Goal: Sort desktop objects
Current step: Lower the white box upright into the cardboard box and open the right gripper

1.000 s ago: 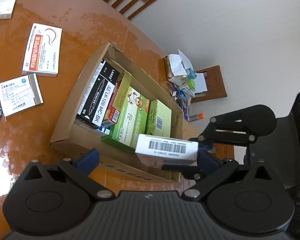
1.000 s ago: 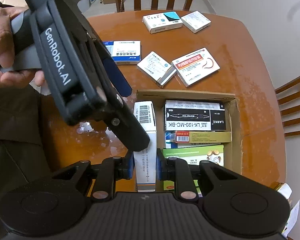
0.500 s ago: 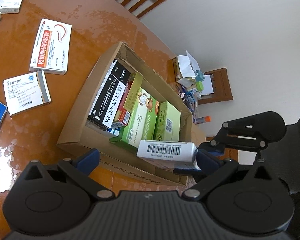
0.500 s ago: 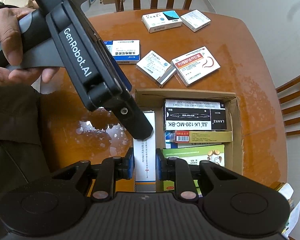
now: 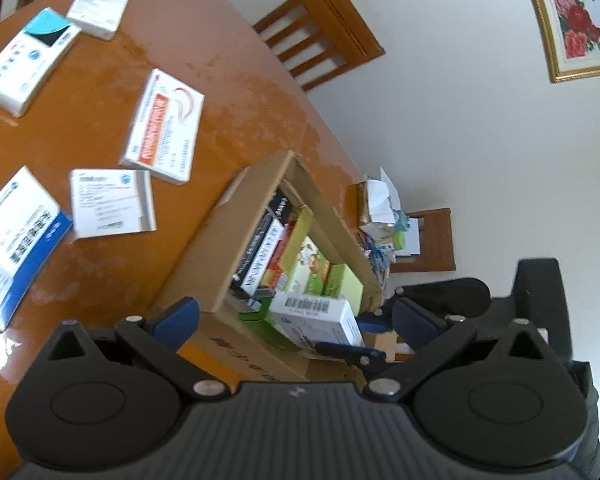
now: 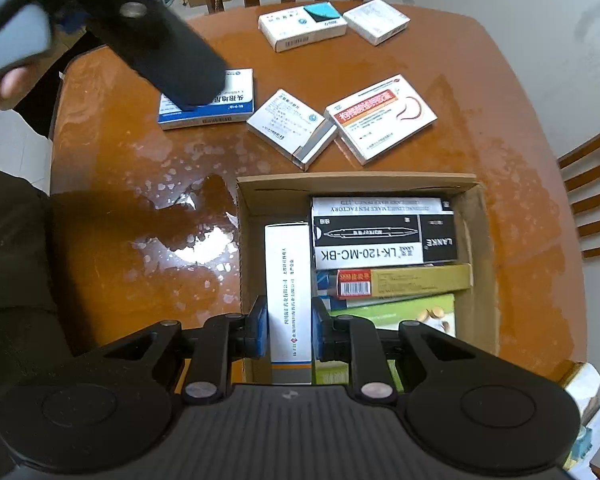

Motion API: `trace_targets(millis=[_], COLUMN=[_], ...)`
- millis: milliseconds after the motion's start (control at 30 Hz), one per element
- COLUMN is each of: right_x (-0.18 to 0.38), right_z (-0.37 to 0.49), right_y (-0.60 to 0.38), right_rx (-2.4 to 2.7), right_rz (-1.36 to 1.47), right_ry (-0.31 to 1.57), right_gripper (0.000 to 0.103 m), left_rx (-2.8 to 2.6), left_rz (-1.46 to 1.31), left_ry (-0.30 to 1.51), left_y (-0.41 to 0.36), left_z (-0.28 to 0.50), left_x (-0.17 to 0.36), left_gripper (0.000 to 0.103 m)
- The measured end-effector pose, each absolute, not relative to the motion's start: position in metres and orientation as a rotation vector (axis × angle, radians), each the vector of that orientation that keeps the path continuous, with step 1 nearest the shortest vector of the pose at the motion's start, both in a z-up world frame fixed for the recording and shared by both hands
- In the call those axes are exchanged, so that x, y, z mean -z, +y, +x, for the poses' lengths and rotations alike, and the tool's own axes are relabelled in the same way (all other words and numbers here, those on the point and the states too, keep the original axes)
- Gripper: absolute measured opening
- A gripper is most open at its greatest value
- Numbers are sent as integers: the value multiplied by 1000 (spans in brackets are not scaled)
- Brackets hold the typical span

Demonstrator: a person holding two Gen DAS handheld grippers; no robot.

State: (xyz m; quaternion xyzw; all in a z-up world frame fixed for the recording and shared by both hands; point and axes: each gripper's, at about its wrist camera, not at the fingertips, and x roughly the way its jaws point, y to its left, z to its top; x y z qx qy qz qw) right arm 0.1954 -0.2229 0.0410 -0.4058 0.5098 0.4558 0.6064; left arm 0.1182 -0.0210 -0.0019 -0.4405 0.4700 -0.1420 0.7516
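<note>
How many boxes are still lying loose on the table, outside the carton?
5: blue-edged box, grey-ended box and red-striped box near the carton; teal-cornered box and small white box at the far edge.

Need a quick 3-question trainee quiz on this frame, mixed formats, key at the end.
1. True or false: the right gripper is shut on the white box over the cardboard box.
2. How many boxes lie loose on the table outside the cardboard box? A) three B) five C) seven
3. Fill in: the left gripper is ____ and holds nothing.

Key:
1. True. Both pads press the white box's sides.
2. B. The blue and white box, grey-edged box, red-striped box, teal-cornered box and plain white box.
3. open
</note>
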Motion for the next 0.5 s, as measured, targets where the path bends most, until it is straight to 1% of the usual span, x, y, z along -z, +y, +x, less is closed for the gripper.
trace_targets(millis=[267,500], right_x=[-4,15], right_z=[210,215], right_y=[-204,-191], right_rx=[-1075,-1107], right_rz=[-940,-926], right_ry=[1247,1275], right_gripper=[25,25], left_rx=[291,237], left_rz=[-969,-1002], left_ry=[1031,1015], left_y=[-18,2], left_z=[110,95], left_x=[9,11], left_gripper=[102,102])
